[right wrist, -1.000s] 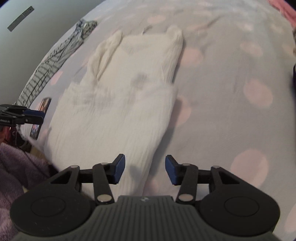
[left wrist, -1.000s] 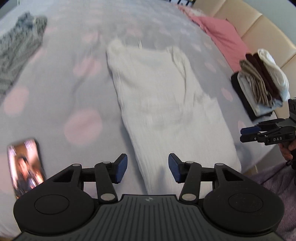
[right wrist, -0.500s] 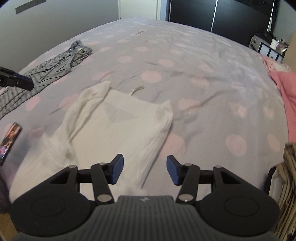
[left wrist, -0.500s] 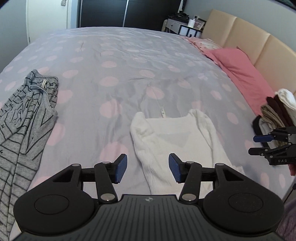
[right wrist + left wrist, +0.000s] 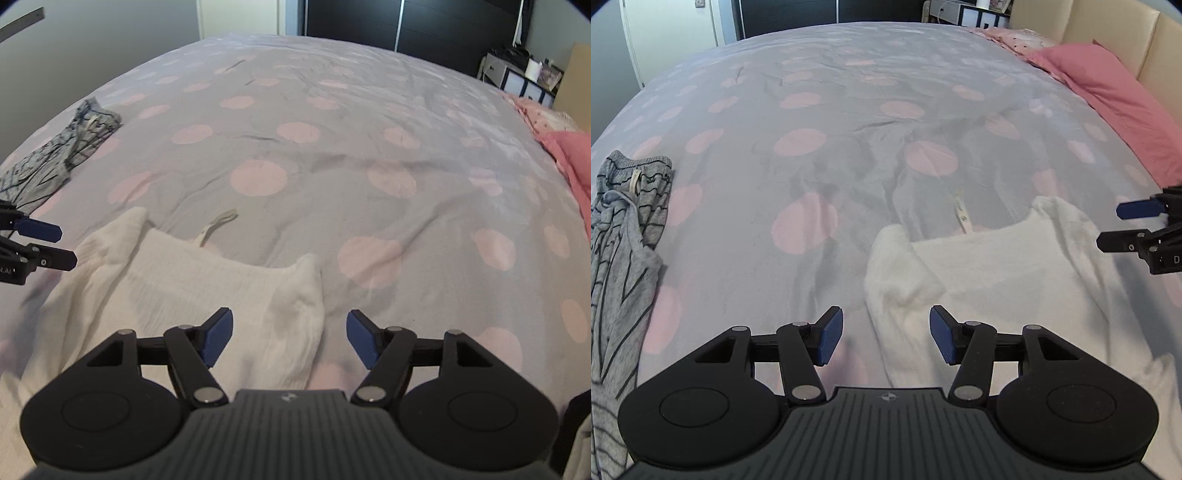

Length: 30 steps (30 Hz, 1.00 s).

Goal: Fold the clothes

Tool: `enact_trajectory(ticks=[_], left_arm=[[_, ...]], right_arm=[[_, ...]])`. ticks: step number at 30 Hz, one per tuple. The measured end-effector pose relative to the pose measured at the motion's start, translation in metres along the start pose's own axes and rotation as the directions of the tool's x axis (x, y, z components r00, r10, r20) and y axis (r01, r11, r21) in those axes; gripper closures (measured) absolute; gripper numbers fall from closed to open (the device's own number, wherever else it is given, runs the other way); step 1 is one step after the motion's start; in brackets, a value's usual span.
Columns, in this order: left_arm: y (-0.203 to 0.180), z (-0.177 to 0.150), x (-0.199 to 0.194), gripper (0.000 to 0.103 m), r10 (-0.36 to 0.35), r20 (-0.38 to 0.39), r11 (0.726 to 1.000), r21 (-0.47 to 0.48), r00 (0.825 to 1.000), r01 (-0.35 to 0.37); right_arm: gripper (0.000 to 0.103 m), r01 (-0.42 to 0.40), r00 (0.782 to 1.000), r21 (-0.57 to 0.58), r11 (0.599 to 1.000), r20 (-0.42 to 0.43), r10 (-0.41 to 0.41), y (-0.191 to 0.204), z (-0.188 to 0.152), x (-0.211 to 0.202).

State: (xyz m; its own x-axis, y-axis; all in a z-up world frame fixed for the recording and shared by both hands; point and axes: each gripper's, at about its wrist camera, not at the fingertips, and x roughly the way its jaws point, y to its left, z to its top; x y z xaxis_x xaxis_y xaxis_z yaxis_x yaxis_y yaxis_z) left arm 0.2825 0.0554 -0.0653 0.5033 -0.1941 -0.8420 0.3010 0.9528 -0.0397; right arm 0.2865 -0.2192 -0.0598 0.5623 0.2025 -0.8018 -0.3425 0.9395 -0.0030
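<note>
A white ribbed garment (image 5: 1004, 280) lies flat on the grey bedspread with pink dots (image 5: 849, 147), its two shoulder corners pointing away from me and a thin strap (image 5: 960, 216) trailing past its far edge. My left gripper (image 5: 886, 334) hovers open over the garment's left shoulder corner, nothing between its blue pads. My right gripper (image 5: 290, 338) hangs over the right shoulder corner (image 5: 303, 291); its jaws are opening and hold nothing. Each gripper shows at the edge of the other's view: the right gripper (image 5: 1126, 225) and the left gripper (image 5: 55, 245).
A grey striped garment (image 5: 624, 229) lies crumpled at the left of the bed, also in the right wrist view (image 5: 66, 147). A pink pillow (image 5: 1115, 88) rests against the beige headboard (image 5: 1108, 22) on the right. Dark wardrobe doors (image 5: 406, 22) stand beyond the bed.
Both grippers have travelled along the white garment from its near hem to its far shoulder corners. The right jaws have widened. The phone and folded stack have left the views.
</note>
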Motion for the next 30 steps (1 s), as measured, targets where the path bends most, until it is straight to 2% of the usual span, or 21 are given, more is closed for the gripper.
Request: enact_trajectory(ticks=[4,10,11,12,13,15,16,23,30], left_arm=[[0.008,0.006,0.018,0.053,-0.036,-0.009,0.999,-0.037,0.999,0.035],[0.011,0.008,0.04,0.053,-0.034,-0.023,0.999,-0.035,0.999,0.033],[0.011,0.009,0.04,0.058,-0.042,-0.017,0.998,-0.037,0.999,0.042],[0.011,0.009,0.041,0.062,-0.051,-0.01,0.998,-0.038,0.999,0.05],[0.01,0.009,0.04,0.074,-0.063,-0.008,0.997,-0.037,0.998,0.063],[0.008,0.011,0.036,0.083,-0.083,-0.005,0.996,-0.032,0.997,0.083],[0.006,0.011,0.032,0.09,-0.086,0.005,0.996,-0.018,0.996,0.086],[0.012,0.011,-0.02,0.095,-0.132,0.101,0.991,0.016,0.986,0.132],[0.009,0.003,-0.093,0.096,-0.212,0.214,0.977,0.047,0.953,0.207]], right_arm=[[0.032,0.03,0.999,0.05,0.998,-0.018,-0.029,-0.01,0.009,0.025],[0.034,-0.016,0.998,0.166,0.986,-0.05,0.024,-0.026,0.007,0.05],[0.044,-0.031,0.998,0.173,0.984,-0.055,0.041,-0.027,0.006,0.053],[0.066,-0.045,0.996,0.176,0.983,-0.063,0.057,-0.028,0.005,0.056],[0.074,-0.052,0.996,0.182,0.982,-0.064,0.065,-0.029,0.005,0.055],[0.084,-0.066,0.995,0.195,0.979,-0.067,0.08,-0.03,0.004,0.054],[0.087,-0.076,0.995,0.197,0.977,-0.056,0.088,-0.031,0.004,0.05],[0.09,-0.146,0.989,0.207,0.967,0.042,0.14,-0.044,0.003,0.002],[0.09,-0.225,0.969,0.156,0.962,0.144,0.203,-0.047,-0.005,-0.07]])
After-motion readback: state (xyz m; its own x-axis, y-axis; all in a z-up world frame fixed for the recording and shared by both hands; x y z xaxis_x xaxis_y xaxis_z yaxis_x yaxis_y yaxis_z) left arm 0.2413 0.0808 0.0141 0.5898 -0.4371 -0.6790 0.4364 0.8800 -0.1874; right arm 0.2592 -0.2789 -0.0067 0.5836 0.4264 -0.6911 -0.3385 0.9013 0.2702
